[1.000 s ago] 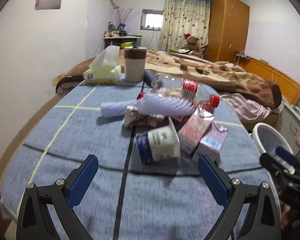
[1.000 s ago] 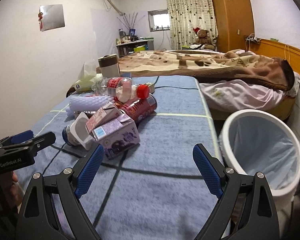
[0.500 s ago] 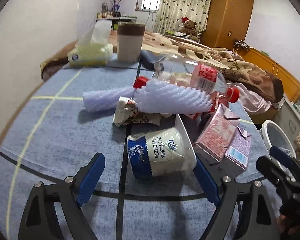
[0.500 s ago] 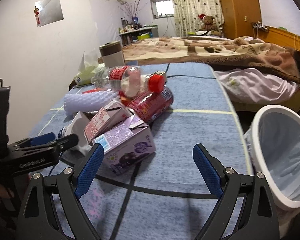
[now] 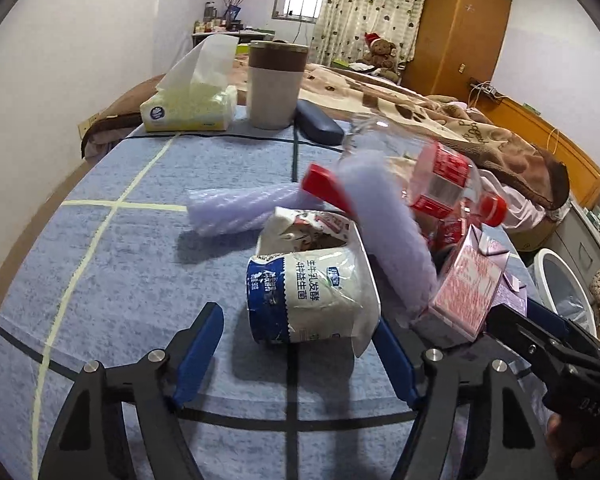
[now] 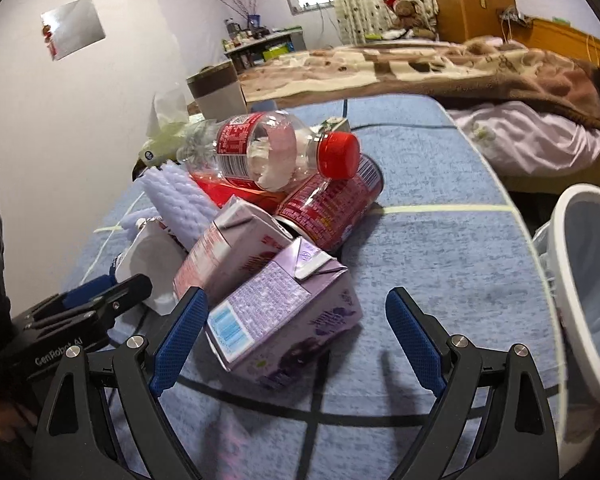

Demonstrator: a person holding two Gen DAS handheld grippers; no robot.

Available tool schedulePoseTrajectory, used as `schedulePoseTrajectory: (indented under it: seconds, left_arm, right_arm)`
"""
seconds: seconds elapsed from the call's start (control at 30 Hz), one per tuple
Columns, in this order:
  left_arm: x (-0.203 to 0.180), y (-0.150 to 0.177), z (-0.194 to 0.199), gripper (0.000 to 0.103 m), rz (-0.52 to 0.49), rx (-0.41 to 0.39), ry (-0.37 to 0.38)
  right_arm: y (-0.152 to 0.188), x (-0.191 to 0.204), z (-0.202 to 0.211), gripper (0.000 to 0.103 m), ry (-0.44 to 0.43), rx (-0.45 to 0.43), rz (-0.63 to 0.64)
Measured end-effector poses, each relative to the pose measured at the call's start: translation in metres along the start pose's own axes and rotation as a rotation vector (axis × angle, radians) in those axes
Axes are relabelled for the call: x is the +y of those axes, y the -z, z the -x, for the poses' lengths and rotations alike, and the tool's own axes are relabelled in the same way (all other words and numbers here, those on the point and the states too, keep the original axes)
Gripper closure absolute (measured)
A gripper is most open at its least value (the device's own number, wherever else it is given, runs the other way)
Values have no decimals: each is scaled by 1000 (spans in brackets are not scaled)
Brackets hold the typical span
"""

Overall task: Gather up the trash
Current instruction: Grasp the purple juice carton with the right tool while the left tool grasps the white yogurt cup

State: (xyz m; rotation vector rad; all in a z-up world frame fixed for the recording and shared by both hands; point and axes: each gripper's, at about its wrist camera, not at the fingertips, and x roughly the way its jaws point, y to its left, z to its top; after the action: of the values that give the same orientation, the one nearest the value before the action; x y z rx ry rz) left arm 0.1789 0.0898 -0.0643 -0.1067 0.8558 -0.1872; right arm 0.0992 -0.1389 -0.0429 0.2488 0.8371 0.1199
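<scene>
Left gripper (image 5: 298, 356) wide, jaws either side of yogurt cup (image 5: 308, 296) lying on its side, not clamped; right pad close to cup rim

Trash pile mid-table (image 5: 120, 280): foam sleeve (image 5: 236, 210), wrapper (image 5: 300, 228), bottle (image 6: 272, 152) atop can (image 6: 332, 208), pink carton (image 6: 228, 256), purple carton (image 6: 284, 312)

Right gripper (image 6: 296, 340) wide, purple carton between jaws, near left pad, not gripped

Bin (image 6: 588, 280) just past table's right edge

Tissue box (image 5: 188, 108), mug (image 5: 274, 84) at far edge
</scene>
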Motion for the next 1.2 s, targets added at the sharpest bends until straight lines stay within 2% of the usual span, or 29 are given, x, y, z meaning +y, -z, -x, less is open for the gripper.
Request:
schedulePoseTrajectory:
  seconds: [0.13,0.27,0.37,0.67,0.8,0.87,0.97,1.0,1.03,1.07,1.2]
  left_arm:
    - [7,-4,1,28,10,-7,2]
    - [8,-9,0,28,-5,-16,-25]
    - [11,-14,-3,28,-5,-10,-33]
    - [10,-18,-11,28,-21,0,-27]
    - [9,-18,-14,28,-15,22,-13]
    - [7,-19,-10,29,-18,1,-13]
    - [6,-21,-12,37,-2,7,22]
    - [7,-21,-14,43,4,19,19]
    - [7,-20,-15,43,6,23,15]
    - [7,-20,-15,43,7,19,16]
    - [4,-19,-11,44,3,8,13]
  right_arm:
    - [3,8,-8,11,14,37,15]
    - [3,8,-14,11,65,77,27]
    - [3,2,-9,11,73,56,17]
    - [9,-9,11,12,170,-6,41]
    - [11,-18,22,34,202,-47,12]
    - [9,-21,22,38,201,-55,-3]
    - [7,-22,19,39,184,-60,-7]
    - [7,-22,18,45,188,-65,0]
    - [6,-21,17,55,185,-66,8]
    - [6,-22,18,59,176,-69,13]
    - [6,-25,17,62,159,-64,8]
